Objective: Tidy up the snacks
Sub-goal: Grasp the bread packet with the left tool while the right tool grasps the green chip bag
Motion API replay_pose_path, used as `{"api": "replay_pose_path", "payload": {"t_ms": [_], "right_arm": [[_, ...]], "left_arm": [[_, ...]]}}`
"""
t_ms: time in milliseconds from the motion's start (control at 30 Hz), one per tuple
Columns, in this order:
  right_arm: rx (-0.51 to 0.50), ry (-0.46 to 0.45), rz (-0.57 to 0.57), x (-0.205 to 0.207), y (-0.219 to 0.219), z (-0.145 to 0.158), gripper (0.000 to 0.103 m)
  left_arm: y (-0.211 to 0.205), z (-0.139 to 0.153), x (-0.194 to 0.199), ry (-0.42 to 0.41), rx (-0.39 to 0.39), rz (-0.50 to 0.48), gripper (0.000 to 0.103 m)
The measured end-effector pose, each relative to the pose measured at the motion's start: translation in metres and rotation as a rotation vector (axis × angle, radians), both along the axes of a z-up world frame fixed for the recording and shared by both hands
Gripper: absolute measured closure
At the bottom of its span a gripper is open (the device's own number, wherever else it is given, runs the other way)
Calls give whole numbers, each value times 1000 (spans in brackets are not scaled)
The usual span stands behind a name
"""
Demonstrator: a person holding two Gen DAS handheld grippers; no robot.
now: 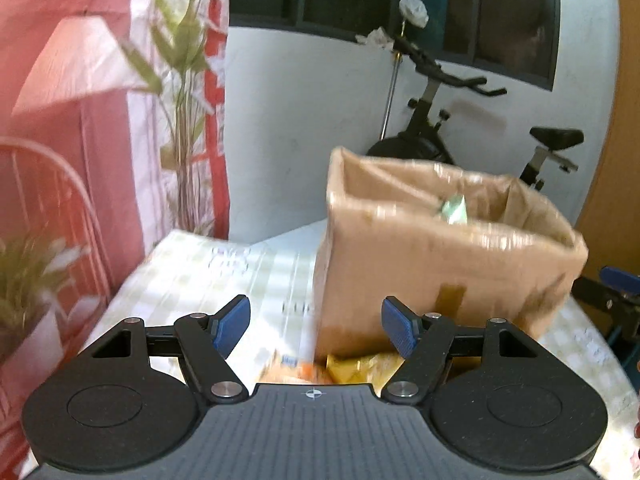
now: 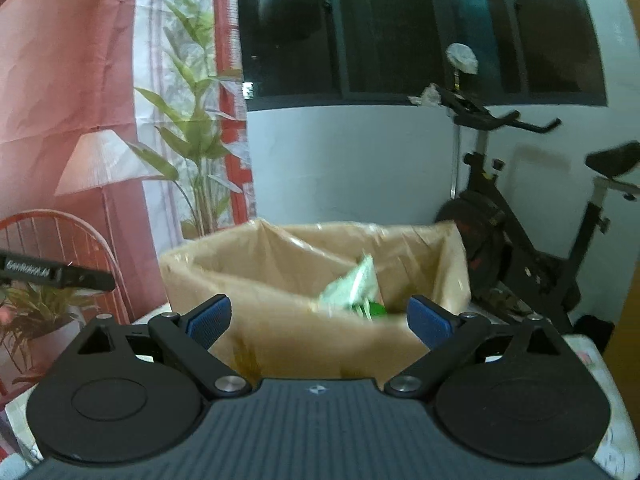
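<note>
— What are your claws doing?

— My left gripper [image 1: 316, 326] is spread with nothing between its blue pads [image 1: 232, 324]. My right gripper [image 2: 318, 320] is spread wider still, also empty.

— Where are the snacks?

— Some lie loose on the table [image 1: 224, 264], a yellow packet [image 1: 352, 368] and an orange-marked one [image 1: 296, 370], touching the near foot of the cardboard box [image 1: 440, 264], just under my left claw. They're blurred, so I can't read them.

— And the box?

— It stands open toward the table's far edge. From my right wrist I look over its near rim and see a pale green packet [image 2: 354, 284] inside, leaning upright, with something darker green [image 2: 376, 309] below it.

— What's behind?

— An exercise bike [image 2: 520, 232] against the white wall, and a printed backdrop with a plant [image 1: 180, 80] beyond the table's left edge.
</note>
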State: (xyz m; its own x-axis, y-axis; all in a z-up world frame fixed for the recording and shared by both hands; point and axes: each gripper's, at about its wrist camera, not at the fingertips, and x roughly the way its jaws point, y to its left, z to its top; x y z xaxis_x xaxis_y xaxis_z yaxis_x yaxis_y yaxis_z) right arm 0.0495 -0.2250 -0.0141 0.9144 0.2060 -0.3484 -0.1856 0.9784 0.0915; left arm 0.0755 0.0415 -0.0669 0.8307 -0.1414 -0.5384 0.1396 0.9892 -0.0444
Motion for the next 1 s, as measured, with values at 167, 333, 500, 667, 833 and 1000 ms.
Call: {"api": "replay_pose_path", "payload": {"t_ms": [167, 333, 500, 667, 833, 1000], "right_arm": [[27, 52, -62, -24, -1, -31, 7], [8, 133, -64, -32, 1, -55, 7], [12, 158, -49, -35, 4, -66, 7], [-8, 178, -33, -34, 11, -75, 7], [-3, 195, -33, -33, 10, -81, 7], [6, 210, -44, -33, 7, -85, 7]], "left_arm": [[-3, -37, -16, 48, 29, -23, 28], [-12, -72, -23, 94, 112, -88, 24], [-25, -98, -31, 142, 180, -135, 23], [-33, -114, -36, 179, 214, -176, 23], [-42, -123, -39, 187, 260, -203, 18], [-49, -133, -39, 194, 306, -214, 10]]}}
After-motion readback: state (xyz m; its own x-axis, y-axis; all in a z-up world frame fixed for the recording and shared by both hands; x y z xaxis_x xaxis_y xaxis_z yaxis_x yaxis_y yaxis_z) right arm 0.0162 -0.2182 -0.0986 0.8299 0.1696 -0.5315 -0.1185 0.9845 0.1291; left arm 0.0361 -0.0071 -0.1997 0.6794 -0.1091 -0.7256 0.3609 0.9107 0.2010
